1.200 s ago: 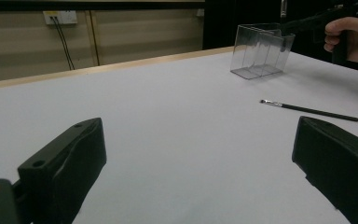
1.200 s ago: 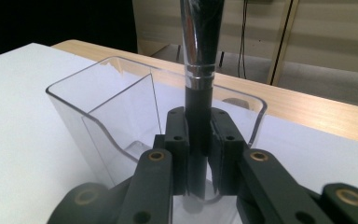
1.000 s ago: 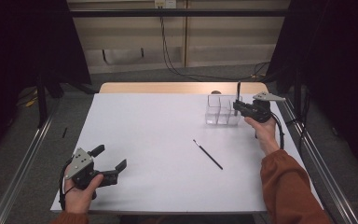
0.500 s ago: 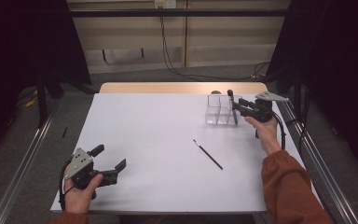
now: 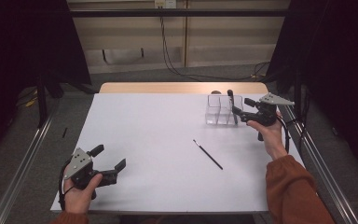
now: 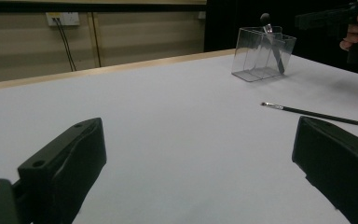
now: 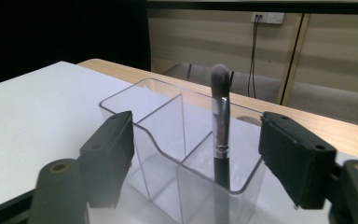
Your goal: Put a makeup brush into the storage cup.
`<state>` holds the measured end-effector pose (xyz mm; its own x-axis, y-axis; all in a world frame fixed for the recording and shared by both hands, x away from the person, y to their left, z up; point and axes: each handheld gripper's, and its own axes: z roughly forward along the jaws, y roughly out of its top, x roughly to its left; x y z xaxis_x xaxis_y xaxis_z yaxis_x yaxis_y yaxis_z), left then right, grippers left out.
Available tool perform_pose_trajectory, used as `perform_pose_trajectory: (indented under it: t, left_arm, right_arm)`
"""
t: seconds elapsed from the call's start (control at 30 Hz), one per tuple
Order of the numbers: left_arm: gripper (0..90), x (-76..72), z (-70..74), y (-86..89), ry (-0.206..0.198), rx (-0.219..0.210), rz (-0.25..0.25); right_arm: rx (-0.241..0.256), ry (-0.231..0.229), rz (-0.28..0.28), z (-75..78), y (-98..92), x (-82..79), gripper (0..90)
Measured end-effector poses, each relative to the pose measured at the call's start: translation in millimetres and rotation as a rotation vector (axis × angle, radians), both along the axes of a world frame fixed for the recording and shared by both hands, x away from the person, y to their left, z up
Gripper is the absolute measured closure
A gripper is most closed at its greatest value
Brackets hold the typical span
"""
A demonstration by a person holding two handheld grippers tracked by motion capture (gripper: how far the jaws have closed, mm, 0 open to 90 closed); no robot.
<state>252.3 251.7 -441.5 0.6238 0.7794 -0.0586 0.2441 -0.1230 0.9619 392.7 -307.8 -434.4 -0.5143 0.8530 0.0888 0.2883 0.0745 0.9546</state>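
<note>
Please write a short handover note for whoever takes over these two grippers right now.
Right gripper: open, at the clear organizer, holding nothing.
Left gripper: open and empty, low at the table's near left corner.
Done: the fluffy brush stands bristles up in the organizer's compartment nearest the right gripper.
Left: the thin brush lies flat mid-table; it probably goes into the organizer next.

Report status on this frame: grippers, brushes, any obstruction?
Left gripper open, idle near table edge. Right gripper open at clear organizer, thick brush standing inside, released. Thin brush lies mid-table, path unobstructed.
</note>
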Motion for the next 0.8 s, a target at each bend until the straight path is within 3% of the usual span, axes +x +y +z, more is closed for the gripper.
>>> perform_pose_trajectory:
  t: [0.27, 0.5, 0.8]
  left_arm:
    - [2.8, -0.3, 0.0, 0.1, 0.001, 0.000, 0.000]
    - [2.8, -0.4, 0.1, 0.0, 0.003, -0.010, 0.003]
    - [2.8, -0.5, 0.3, 0.2, 0.003, -0.007, 0.003]
  right_arm:
    - [-0.013, 0.011, 0.011, -1.0, 2.9, -10.6, 12.1]
    - [0.024, 0.040, 0.035, 1.8, 4.7, -18.1, 3.4]
    - [0.017, 0.049, 0.052, 1.8, 5.2, -32.8, 1.8]
